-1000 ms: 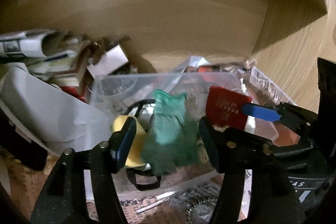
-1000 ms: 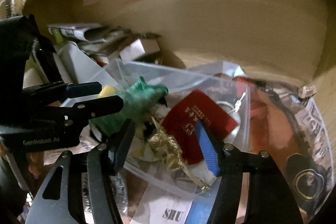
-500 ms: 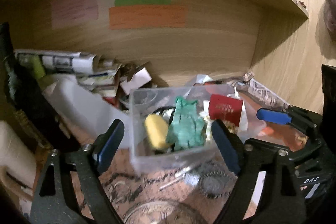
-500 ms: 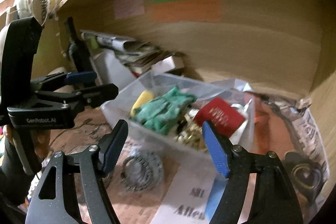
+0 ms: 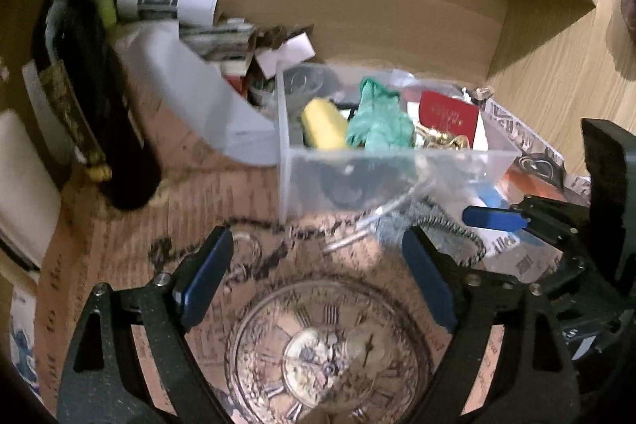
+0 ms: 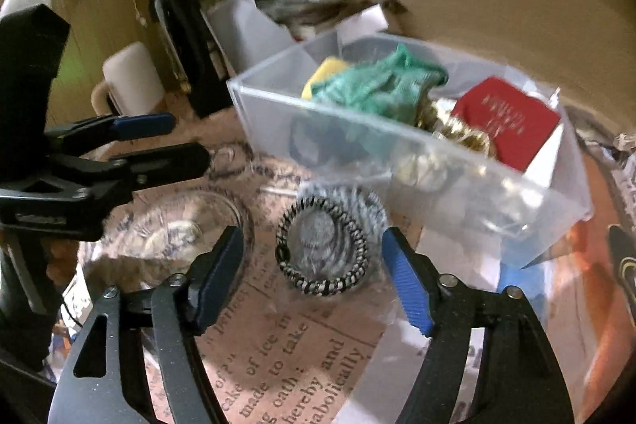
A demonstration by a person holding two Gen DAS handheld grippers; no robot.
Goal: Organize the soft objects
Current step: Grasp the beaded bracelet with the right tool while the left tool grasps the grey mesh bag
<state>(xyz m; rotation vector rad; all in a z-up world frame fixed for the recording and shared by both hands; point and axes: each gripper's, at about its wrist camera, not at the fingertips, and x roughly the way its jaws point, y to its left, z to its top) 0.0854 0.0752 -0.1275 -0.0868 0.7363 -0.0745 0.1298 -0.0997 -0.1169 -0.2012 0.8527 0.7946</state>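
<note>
A green cloth (image 5: 377,118) lies in a clear plastic box (image 5: 389,165) beside a yellow sponge (image 5: 322,124), a red pouch (image 5: 449,114) and a gold tangle (image 6: 457,134). My left gripper (image 5: 316,277) stands open and empty, short of the box and above a clock print (image 5: 330,356). In the right wrist view it (image 6: 187,140) reaches in from the left. My right gripper (image 6: 312,277) has its jaws closing; a black-and-white coiled ring (image 6: 322,245) in clear wrap lies on the table between the fingertips, and the pads do not touch it.
A dark bottle (image 5: 91,98) and a white mug (image 6: 131,82) stand at the left. A white bin (image 5: 198,98) with papers sits behind the box. A clear glass dish (image 6: 179,229) rests left of the coil. Wooden walls close in the back and right.
The left gripper let go of the green cloth, which now lies in the box, and opened wide. Both grippers drew back from the box and sank towards the table.
</note>
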